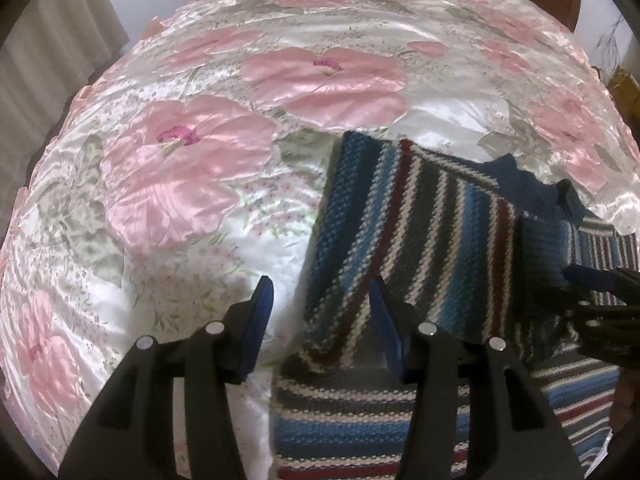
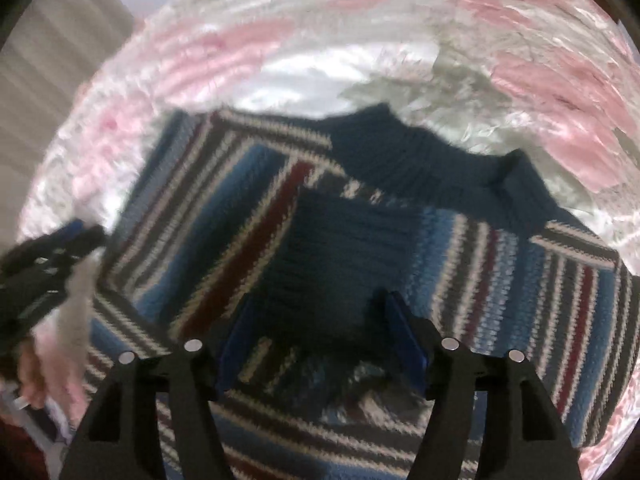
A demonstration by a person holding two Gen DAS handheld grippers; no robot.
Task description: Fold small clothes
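Lying on a satin floral bedspread (image 1: 208,168), a striped knit sweater (image 1: 404,216) has one sleeve folded across its body, the stripes of that sleeve running at an angle to the stripes beneath. The left gripper (image 1: 320,320) hangs above the sweater's left edge with its blue-padded fingers (image 1: 256,324) spread apart and nothing between them; one finger sits over bare bedspread, the other over the knit. At the right edge of the left wrist view, the right gripper (image 1: 600,280) reaches in over the navy ribbed cuff (image 1: 540,248), but its body is cut off by the frame.

The right wrist view is heavily blurred, so stitches and stripe edges smear. There the right gripper (image 2: 320,340) is open too, its fingers (image 2: 404,340) standing either side of the dark ribbed cuff (image 2: 340,256) without closing on it. Whether the pads touch the fabric cannot be told. The navy collar (image 2: 420,160) shows beyond the cuff. The left gripper (image 2: 52,256) appears at the left edge, smeared, with part of a hand (image 2: 32,376) below it. The sweater's lower hem runs out of frame in both views.
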